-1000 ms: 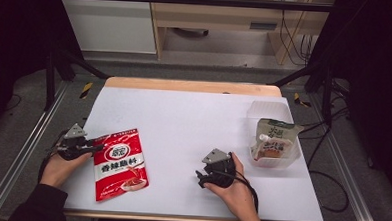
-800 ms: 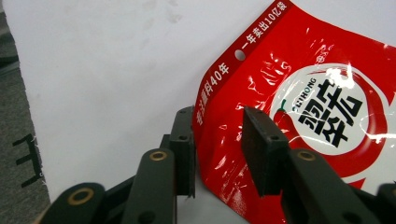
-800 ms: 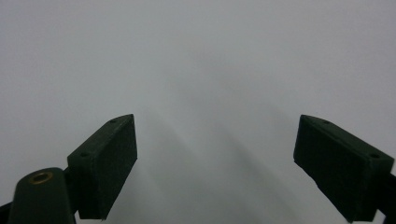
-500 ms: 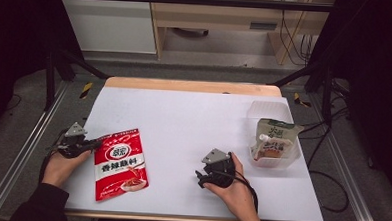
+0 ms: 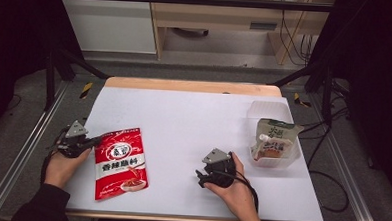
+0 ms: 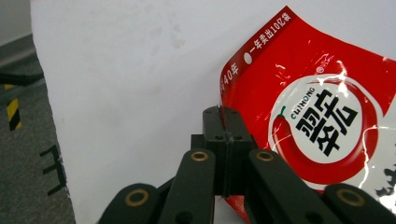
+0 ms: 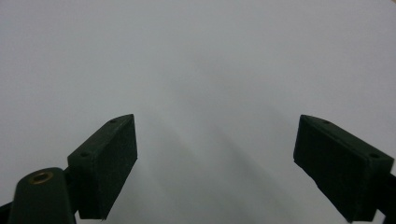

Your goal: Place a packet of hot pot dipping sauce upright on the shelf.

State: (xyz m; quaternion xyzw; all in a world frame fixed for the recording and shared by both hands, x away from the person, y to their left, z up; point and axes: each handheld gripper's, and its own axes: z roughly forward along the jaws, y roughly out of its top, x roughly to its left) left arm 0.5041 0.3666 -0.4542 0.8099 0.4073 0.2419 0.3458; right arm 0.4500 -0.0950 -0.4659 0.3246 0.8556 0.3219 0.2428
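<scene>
Red seasoning pouch [image 5: 120,162]: flat on the counter [image 5: 194,115], near left. Glossy film, thin, floppy, likely light and slippery; best taken at an edge seam. Left gripper [image 6: 224,122] jaws just closed, clamping its left edge. Right gripper [image 7: 215,154] jaws spread, empty.

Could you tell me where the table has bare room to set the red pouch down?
The widest bare stretch is the middle and far side of the table, between the red pouch and the clear tub holding a green packet. The near right edge is tighter, beside the right gripper. The left gripper pinches the pouch's edge.
</scene>
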